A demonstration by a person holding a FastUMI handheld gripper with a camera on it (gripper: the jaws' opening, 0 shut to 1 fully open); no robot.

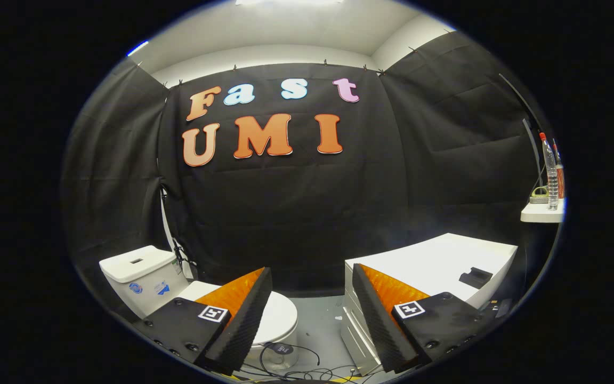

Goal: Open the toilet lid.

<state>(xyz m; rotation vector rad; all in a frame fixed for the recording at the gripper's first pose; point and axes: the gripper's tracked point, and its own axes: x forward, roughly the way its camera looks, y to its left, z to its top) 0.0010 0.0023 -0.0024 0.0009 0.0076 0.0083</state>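
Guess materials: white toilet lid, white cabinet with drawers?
White toilet lid: likely glossy plastic, smooth with soft sheen; could be ceramic. White cabinet with drawers: looks like matte laminated board, flat and dull. Gripper open, short of the lid.

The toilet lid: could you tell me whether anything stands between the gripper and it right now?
Nothing visible does. The gripper is open and holds nothing; the closed toilet lid lies low ahead, partly behind the left finger. The white cabinet stands off to the right, and the cables lie on the floor in front of the bowl.
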